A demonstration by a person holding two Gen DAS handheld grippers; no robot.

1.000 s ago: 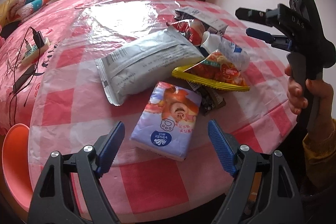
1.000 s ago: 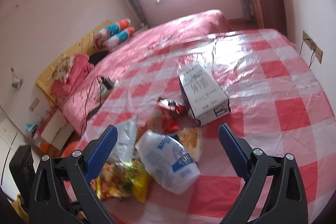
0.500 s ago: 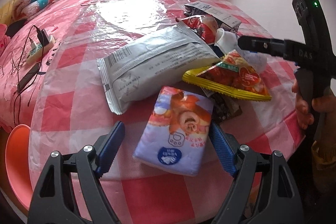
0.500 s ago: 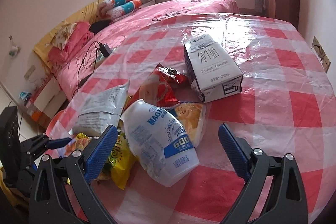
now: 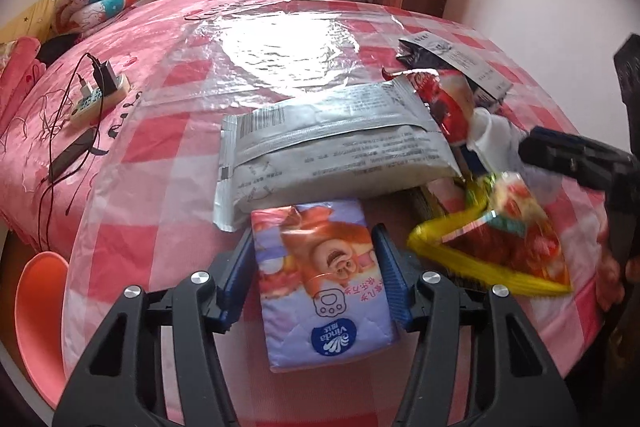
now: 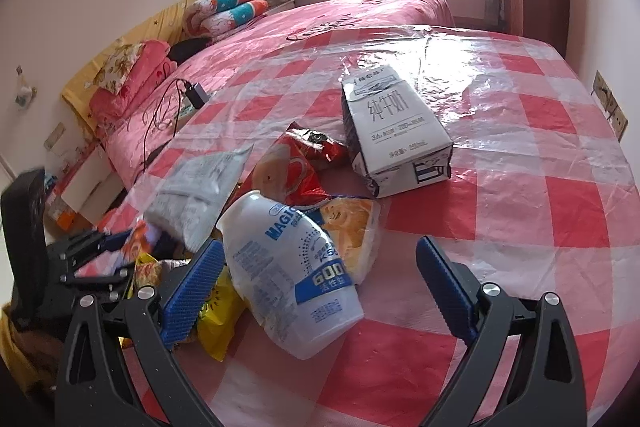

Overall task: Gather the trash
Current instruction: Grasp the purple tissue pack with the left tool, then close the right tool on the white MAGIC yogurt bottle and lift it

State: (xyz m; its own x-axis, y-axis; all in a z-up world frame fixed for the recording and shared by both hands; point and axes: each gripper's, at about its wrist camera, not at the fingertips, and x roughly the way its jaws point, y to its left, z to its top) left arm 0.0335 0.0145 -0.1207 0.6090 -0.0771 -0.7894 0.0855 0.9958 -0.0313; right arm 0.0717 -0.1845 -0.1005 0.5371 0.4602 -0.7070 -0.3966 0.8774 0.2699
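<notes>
The Vinda tissue pack (image 5: 324, 279) lies at the near edge of the table (image 5: 132, 187), lengthwise between the two blue pads of the left gripper (image 5: 316, 267), which press against its left and right sides and pinch it. Directly behind the pack lies a grey foil bag (image 5: 332, 143); to its right, a yellow-edged snack wrapper (image 5: 504, 247), blurred. The white plastic bottle (image 6: 288, 275) lies on its side between the fingers of the right gripper (image 6: 320, 287), whose pads are spread wide; the left pad sits just beside the bottle, the right pad well apart. Beyond the bottle lie a red snack wrapper (image 6: 292, 167) and a milk carton (image 6: 392, 131).
</notes>
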